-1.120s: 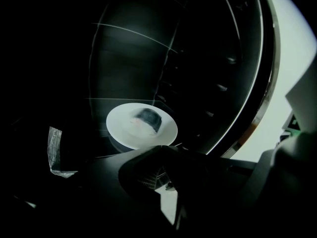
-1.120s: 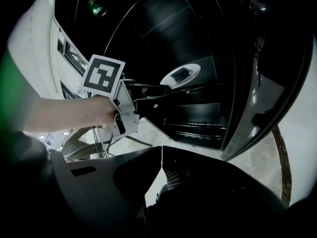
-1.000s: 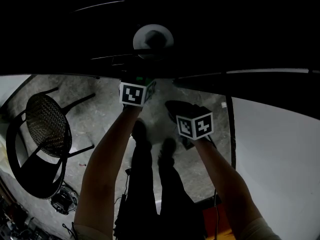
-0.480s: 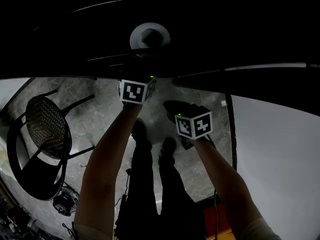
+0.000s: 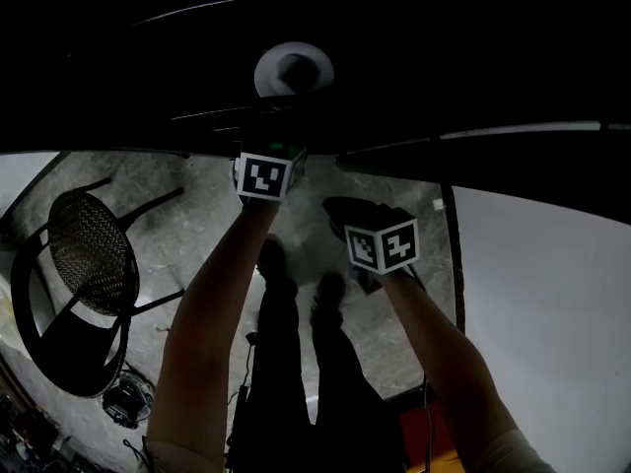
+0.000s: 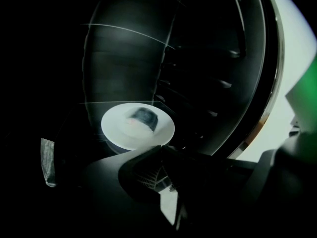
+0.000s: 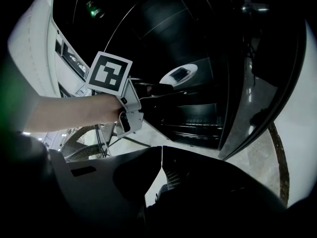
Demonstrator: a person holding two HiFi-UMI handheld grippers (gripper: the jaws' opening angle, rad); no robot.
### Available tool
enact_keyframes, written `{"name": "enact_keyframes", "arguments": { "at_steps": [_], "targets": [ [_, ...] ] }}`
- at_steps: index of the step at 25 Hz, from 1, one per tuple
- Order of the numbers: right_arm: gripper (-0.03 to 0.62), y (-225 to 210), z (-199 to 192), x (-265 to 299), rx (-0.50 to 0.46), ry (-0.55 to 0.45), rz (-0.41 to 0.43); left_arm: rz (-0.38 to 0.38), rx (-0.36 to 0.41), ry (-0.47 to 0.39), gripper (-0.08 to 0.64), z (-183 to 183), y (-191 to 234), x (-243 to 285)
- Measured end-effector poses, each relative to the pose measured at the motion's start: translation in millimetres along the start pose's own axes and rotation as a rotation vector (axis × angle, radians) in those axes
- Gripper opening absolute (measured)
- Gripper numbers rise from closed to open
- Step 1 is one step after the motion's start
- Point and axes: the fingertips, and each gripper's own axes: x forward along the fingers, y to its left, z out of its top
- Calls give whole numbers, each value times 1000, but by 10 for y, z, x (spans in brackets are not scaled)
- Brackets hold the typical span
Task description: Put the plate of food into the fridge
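Note:
A white plate (image 5: pixel 294 67) with a dark piece of food (image 6: pixel 143 118) sits inside the dark fridge (image 5: pixel 414 57), over a thin wire shelf (image 6: pixel 124 31). My left gripper (image 6: pixel 161 149) reaches into the fridge, its jaws shut on the plate's near rim (image 6: pixel 153 144). The right gripper view shows that gripper (image 7: pixel 161 88) stretched toward the plate (image 7: pixel 179 74). My right gripper (image 7: pixel 161 148) is lower down in front of the fridge opening. It is shut with nothing between its jaws. Its marker cube (image 5: pixel 385 246) shows in the head view.
A white panel (image 5: pixel 552 294), probably the open fridge door, stands at the right. A black mesh chair (image 5: pixel 84 264) stands on the grey stone floor at the left. Dark drawers (image 7: pixel 195 118) fill the fridge's lower part. The person's legs (image 5: pixel 296 363) are below.
The left gripper has moved a little deeper into the fridge with the plate. The right gripper has barely moved.

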Motion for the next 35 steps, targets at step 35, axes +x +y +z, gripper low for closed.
{"name": "enact_keyframes", "arguments": {
  "at_steps": [35],
  "targets": [
    [23,164,-31,156,-41,54,-48,-44,-6,-35,11,-177,110,-434]
  ]
}}
